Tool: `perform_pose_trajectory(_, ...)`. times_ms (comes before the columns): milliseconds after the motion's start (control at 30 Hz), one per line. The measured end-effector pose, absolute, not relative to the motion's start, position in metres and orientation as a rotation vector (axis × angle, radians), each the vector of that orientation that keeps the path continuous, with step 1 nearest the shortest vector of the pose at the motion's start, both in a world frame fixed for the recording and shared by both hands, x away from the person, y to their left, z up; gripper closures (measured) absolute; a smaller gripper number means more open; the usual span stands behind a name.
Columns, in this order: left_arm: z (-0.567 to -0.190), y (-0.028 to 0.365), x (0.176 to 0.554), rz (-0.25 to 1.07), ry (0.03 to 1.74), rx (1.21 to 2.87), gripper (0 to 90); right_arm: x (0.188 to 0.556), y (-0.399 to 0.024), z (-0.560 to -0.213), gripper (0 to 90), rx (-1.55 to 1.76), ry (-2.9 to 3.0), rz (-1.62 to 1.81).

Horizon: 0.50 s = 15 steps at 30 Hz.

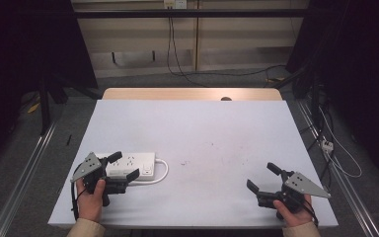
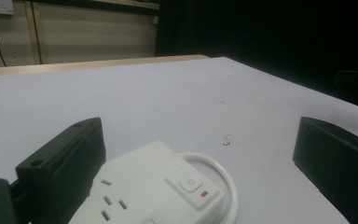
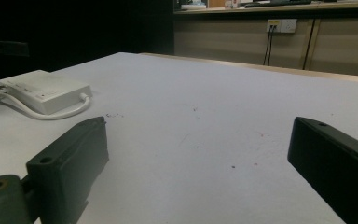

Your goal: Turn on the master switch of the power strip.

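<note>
Nearest the person, the left gripper [image 1: 126, 168] is held low over the near left part of the table [image 1: 202, 128], jaws spread wide on either side of the white power strip [image 1: 131, 164]. In the left gripper view the strip's [image 2: 154, 186] near end sits between the two black jaws, with the left jaw close against its side and the right jaw well clear of it; neither pad can be seen pressing on the casing. Judgement: this is a straddling approach, the jaws aligned across the strip's width so they could close on it, and no grip is yet made.

The right gripper [image 1: 262, 178] is held near the near right corner, its jaws likewise apart with nothing between them, over bare table surface. It is well apart from the strip and appears to be waiting.

The power strip lies flat on the near left of the table, socket face up, with its switch [image 2: 195, 187] toward the middle of the table. Its white cord [image 1: 164, 170] loops out from that end and curls back alongside it, which keeps the cable clear of the left jaws.

Farther off, the table surface carries only faint scuff marks [image 1: 212, 148]
</note>
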State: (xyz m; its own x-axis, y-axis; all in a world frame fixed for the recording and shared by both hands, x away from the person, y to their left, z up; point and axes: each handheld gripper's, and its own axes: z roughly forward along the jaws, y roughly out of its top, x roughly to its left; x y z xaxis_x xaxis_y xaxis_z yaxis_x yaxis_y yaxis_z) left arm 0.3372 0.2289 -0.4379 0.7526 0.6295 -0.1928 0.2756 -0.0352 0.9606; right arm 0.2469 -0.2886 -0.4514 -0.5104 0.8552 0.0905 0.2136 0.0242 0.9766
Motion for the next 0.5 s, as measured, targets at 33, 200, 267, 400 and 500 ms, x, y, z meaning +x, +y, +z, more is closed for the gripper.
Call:
perform_pose_trajectory(33,-0.4377,0.2288,0.3374,0.332,0.735,1.624,1.9,0.2469,-0.2887,-0.4516,4.4,1.089,1.763,1.524)
perform_pose_trajectory(200,-0.4369,0.2275,0.3376,0.342,0.738,1.622,2.0,0.2475,-0.2891,-0.4521,4.4,1.09,1.764,1.525)
perform_pose_trajectory(267,-0.437,0.2269,0.3382,0.347,0.738,1.625,2.1,0.2476,-0.2888,-0.452,4.4,1.094,1.76,1.527)
perform_pose_trajectory(400,-0.4371,0.2254,0.3394,0.33,0.739,1.63,3.1,0.2478,-0.2878,-0.4518,4.4,1.092,1.764,1.527)
perform_pose_trajectory(500,-0.436,0.2235,0.3397,0.327,0.741,1.635,3.4,0.248,-0.2879,-0.4519,4.4,1.088,1.769,1.521)
